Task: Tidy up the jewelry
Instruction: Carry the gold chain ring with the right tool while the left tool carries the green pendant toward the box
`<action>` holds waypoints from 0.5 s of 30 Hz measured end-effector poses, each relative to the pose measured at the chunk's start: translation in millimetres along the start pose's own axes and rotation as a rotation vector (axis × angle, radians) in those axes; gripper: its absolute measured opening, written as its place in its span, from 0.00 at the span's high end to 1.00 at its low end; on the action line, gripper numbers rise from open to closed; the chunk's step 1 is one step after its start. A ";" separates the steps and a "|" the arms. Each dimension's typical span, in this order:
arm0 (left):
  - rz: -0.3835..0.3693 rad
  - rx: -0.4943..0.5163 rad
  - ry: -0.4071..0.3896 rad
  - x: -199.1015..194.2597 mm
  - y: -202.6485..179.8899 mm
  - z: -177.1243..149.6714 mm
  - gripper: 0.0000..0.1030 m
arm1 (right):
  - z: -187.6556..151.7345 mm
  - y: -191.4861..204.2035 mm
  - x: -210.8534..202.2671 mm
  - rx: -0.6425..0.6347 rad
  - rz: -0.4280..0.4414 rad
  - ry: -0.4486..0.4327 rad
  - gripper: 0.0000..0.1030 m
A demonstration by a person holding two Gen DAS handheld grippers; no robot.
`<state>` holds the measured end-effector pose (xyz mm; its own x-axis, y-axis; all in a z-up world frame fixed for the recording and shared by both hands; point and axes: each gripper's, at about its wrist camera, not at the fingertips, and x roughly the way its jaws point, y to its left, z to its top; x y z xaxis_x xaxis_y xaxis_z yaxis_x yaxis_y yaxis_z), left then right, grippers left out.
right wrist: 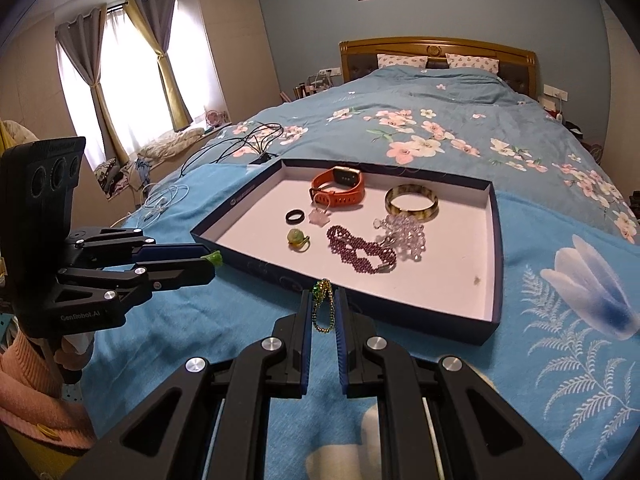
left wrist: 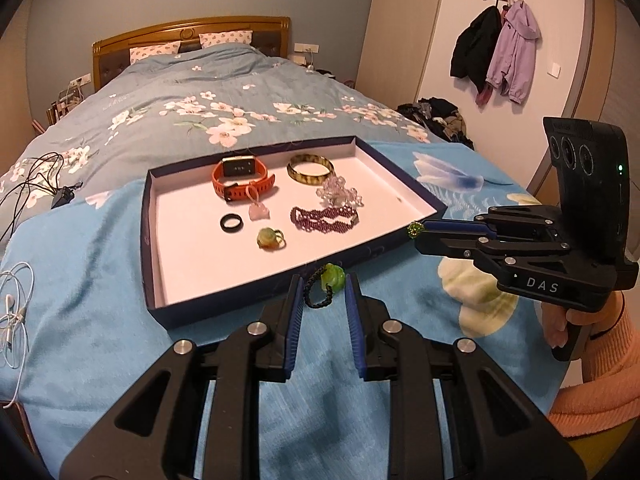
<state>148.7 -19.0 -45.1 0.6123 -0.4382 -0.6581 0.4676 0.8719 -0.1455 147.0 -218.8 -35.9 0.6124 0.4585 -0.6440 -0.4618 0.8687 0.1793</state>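
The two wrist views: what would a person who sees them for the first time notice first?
Most striking is the shallow tray on the blue blanket, holding an orange watch, an amber bangle, a purple bead bracelet and a black ring. Just before its near rim, the left gripper pinches a green charm on a black cord, and the right gripper pinches a green and gold bead chain.

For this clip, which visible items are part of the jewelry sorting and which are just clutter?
Part of the job:
- tray
- orange watch
- bangle
- black ring
- purple bead bracelet
- green charm cord in left gripper
- green bead chain in right gripper

Lying about:
- black cables
- white earphones
- hanging jackets
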 end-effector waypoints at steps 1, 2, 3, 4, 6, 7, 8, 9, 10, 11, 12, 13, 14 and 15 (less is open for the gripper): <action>0.002 -0.001 -0.003 -0.1 0.4 1.1 0.79 | 0.9 -0.7 0.0 0.001 0.000 -0.002 0.91; 0.005 -0.002 -0.007 -0.7 0.9 2.1 0.79 | 2.0 -1.1 0.4 0.001 -0.001 -0.004 0.91; 0.006 -0.004 -0.010 -1.3 1.5 3.1 0.79 | 3.3 -1.6 0.7 0.001 -0.004 -0.006 0.91; 0.007 -0.005 -0.013 -1.9 2.3 4.0 0.79 | 4.9 -2.1 0.6 0.000 -0.006 -0.010 0.91; 0.013 -0.006 -0.020 -3.1 3.0 6.0 0.79 | 7.4 -2.9 0.6 -0.001 -0.008 -0.016 0.91; 0.012 -0.007 -0.021 -3.1 3.8 7.0 0.79 | 9.2 -3.7 0.7 -0.001 -0.010 -0.019 0.91; 0.014 -0.007 -0.024 -3.2 4.4 8.4 0.79 | 10.4 -4.1 0.7 -0.001 -0.010 -0.022 0.91; 0.018 -0.005 -0.027 -3.5 4.5 9.4 0.79 | 12.0 -4.6 1.2 -0.002 -0.011 -0.024 0.91; 0.019 -0.004 -0.029 -3.8 4.7 10.5 0.79 | 13.0 -5.1 1.6 -0.002 -0.012 -0.025 0.91; 0.019 -0.004 -0.031 -3.8 4.8 11.8 0.79 | 14.1 -5.7 2.3 -0.001 -0.013 -0.026 0.91; 0.020 -0.003 -0.033 -3.5 5.2 12.6 0.79 | 15.2 -6.3 3.0 -0.002 -0.012 -0.026 0.91; 0.023 -0.002 -0.037 -3.7 5.0 13.6 0.79 | 16.1 -6.6 3.6 -0.003 -0.014 -0.026 0.91; 0.023 -0.001 -0.039 -3.7 5.0 14.6 0.79 | 14.9 -6.1 2.5 -0.003 -0.016 -0.027 0.91; 0.025 -0.001 -0.041 -3.5 5.3 15.8 0.79 | 16.0 -6.8 3.1 -0.003 -0.017 -0.027 0.91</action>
<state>159.1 -16.3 -31.9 0.6490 -0.4250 -0.6310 0.4516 0.8827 -0.1300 162.2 -220.2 -27.2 0.6370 0.4488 -0.6267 -0.4530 0.8758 0.1668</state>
